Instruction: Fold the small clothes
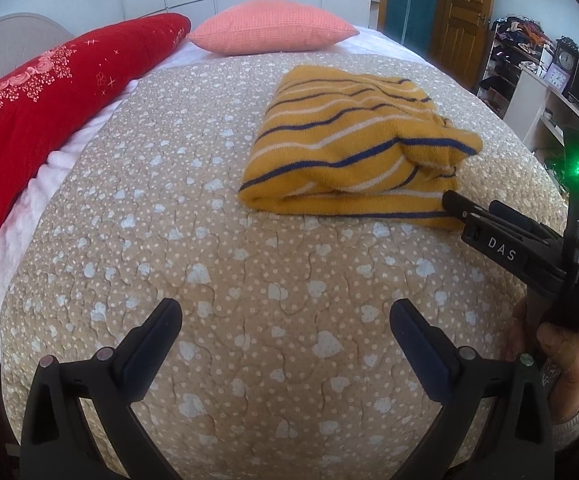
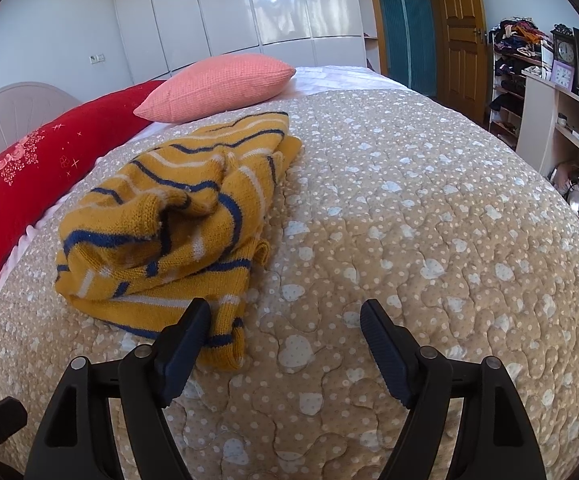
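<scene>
A mustard-yellow knit sweater (image 1: 353, 148) with navy and white stripes lies folded in a loose bundle on the beige quilt (image 1: 217, 264). It also shows in the right wrist view (image 2: 173, 224). My left gripper (image 1: 285, 320) is open and empty, low over the quilt, well short of the sweater. My right gripper (image 2: 285, 320) is open and empty, its left finger just at the sweater's near hem. The right gripper also shows in the left wrist view (image 1: 473, 204), its tips beside the sweater's right corner.
A pink pillow (image 1: 273, 28) and a red floral bolster (image 1: 49, 92) lie along the far and left side of the bed. A desk with clocks (image 2: 561, 60) and shelves of clothes stand to the right. A wooden door (image 2: 461, 20) is behind.
</scene>
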Tool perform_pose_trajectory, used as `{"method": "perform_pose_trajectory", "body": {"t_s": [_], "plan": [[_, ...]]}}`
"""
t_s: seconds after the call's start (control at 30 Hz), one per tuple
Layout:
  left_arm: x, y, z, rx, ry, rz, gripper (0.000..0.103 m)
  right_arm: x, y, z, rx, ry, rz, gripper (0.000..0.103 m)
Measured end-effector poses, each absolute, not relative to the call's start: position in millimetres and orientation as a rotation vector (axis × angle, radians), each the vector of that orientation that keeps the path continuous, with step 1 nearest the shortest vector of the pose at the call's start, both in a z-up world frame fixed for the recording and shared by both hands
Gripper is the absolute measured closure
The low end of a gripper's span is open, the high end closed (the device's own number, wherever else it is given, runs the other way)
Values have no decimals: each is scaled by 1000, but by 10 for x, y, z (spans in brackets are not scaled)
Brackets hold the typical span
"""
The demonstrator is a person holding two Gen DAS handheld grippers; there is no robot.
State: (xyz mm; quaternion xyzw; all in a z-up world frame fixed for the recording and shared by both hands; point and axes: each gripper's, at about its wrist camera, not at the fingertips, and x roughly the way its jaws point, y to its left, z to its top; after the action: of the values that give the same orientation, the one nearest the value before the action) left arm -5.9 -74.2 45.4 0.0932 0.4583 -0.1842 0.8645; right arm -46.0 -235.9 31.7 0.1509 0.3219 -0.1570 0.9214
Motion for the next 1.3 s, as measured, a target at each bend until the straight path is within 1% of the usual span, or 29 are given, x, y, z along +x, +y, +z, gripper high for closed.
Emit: {"method": "perform_pose_trajectory", "body": {"t_s": [0.6, 1.3], "plan": [[-13, -700, 287, 155, 1035, -390, 0, -418, -2373, 293, 303, 672, -322, 18], [26, -634, 183, 114, 1077, -378, 0, -405, -2369, 282, 302, 676, -323, 17]]}}
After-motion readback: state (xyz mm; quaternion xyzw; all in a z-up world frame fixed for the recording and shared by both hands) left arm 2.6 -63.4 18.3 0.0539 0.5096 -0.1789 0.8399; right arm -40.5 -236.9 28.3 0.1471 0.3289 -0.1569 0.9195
